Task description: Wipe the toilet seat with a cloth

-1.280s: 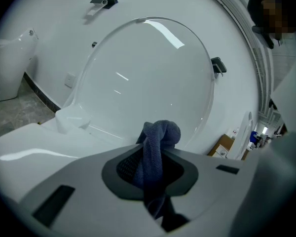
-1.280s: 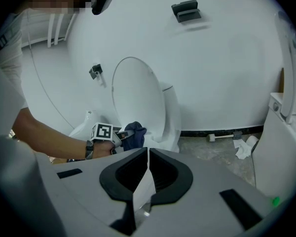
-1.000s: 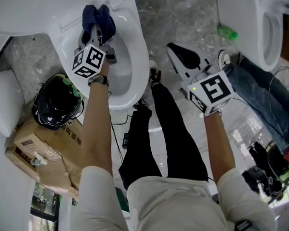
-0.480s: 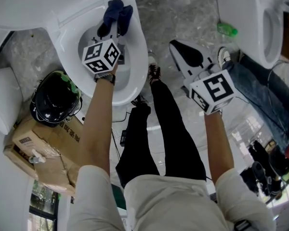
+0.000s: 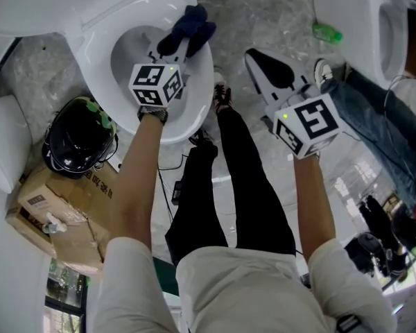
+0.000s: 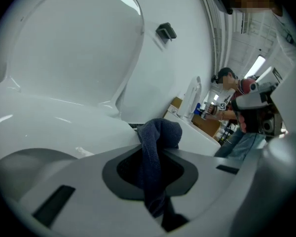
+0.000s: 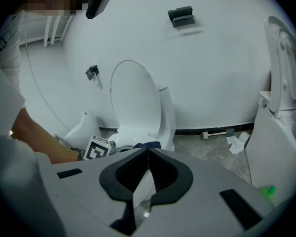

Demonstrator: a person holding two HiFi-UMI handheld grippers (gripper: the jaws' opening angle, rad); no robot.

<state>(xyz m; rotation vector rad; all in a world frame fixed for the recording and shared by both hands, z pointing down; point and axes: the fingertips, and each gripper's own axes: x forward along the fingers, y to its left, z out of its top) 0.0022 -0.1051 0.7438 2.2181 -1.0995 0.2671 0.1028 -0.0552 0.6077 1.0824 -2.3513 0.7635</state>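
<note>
- toilet (image 5: 202, 99) takes up the 11 o'clock part of the head view, lid (image 6: 74, 48) standing upright behind the bowl
- second toilet (image 5: 347, 19) is up at 1 o'clock, well apart from the first one, with grey marbled floor (image 5: 263, 12) between them
- cardboard box (image 5: 55, 207) sits on the floor at 8 o'clock, just beside the toilet base
- black helmet (image 5: 76, 141) is at 9 o'clock, touching the top edge of the box and snug against the bowl
- left gripper (image 5: 182, 47) reaches over the bowl from 6 o'clock and its jaws are clamped on the cloth; its marker cube (image 5: 156, 83) hangs over the middle of the bowl
- right gripper (image 5: 260, 64) hovers over the floor at about 3 o'clock from the toilet, not touching it, jaws pressed together; its own view just shows a pale sliver in the slot between them and i can't tell what that is
- cloth (image 5: 187, 30), dark blue, is bunched up in the left gripper and sits on the toilet's rim at roughly the 2 o'clock side of the bowl; in the left gripper view it hangs down through the jaws (image 6: 155, 167)
- little green bottle (image 5: 326, 33) lies on the floor at 1 o'clock, right by the second toilet
</note>
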